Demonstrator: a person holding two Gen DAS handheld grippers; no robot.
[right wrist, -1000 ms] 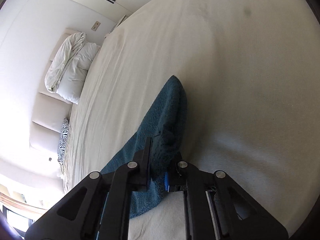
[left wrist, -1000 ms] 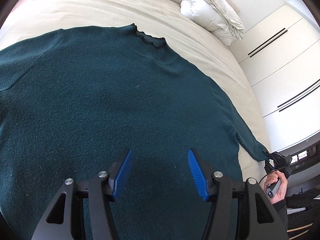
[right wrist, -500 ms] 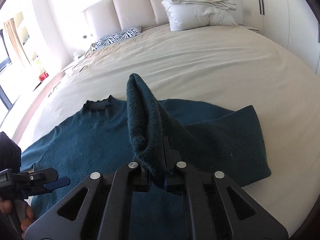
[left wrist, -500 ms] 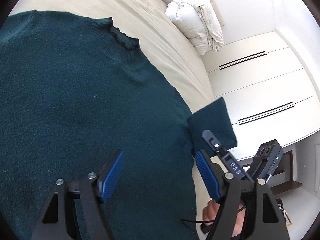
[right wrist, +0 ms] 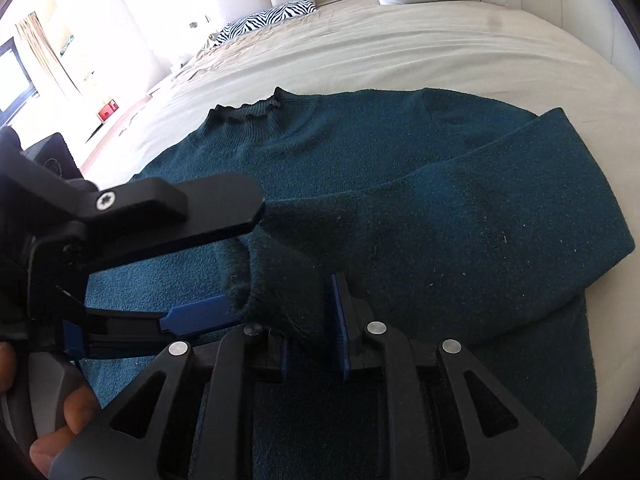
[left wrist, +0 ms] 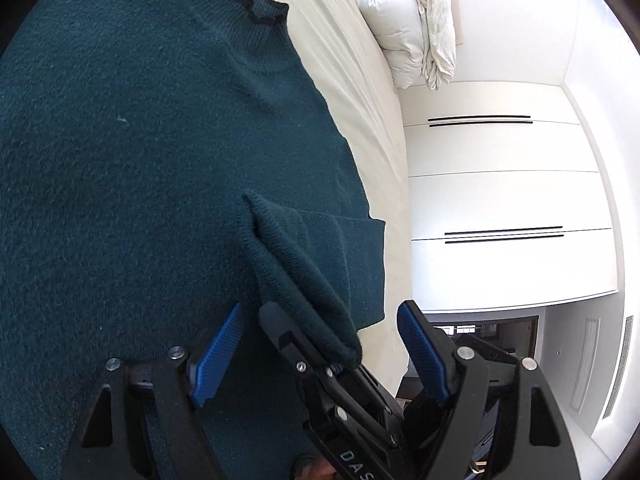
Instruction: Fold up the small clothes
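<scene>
A dark teal knit sweater (left wrist: 152, 152) lies flat on the bed, its ruffled collar (right wrist: 244, 112) toward the headboard. Its right sleeve (right wrist: 480, 216) is folded across the body. My right gripper (right wrist: 310, 320) is partly open, with the sleeve cuff (right wrist: 276, 284) still between its blue pads; it also shows in the left wrist view (left wrist: 316, 344). My left gripper (left wrist: 320, 352) is open and empty, its fingers straddling the cuff (left wrist: 304, 288) and the right gripper's tip. In the right wrist view the left gripper (right wrist: 208, 264) reaches in from the left beside the cuff.
The sweater lies on a cream bed sheet (right wrist: 400, 52). A folded white duvet (left wrist: 408, 20) sits at the headboard, and a zebra pillow (right wrist: 268, 18) lies farther left. White wardrobe doors (left wrist: 500, 200) stand beside the bed. A hand (right wrist: 60, 412) holds the left gripper.
The right gripper carried the sleeve cuff from the bed's edge over the sweater body and has opened partly. The left gripper moved right toward the cuff, staying open.
</scene>
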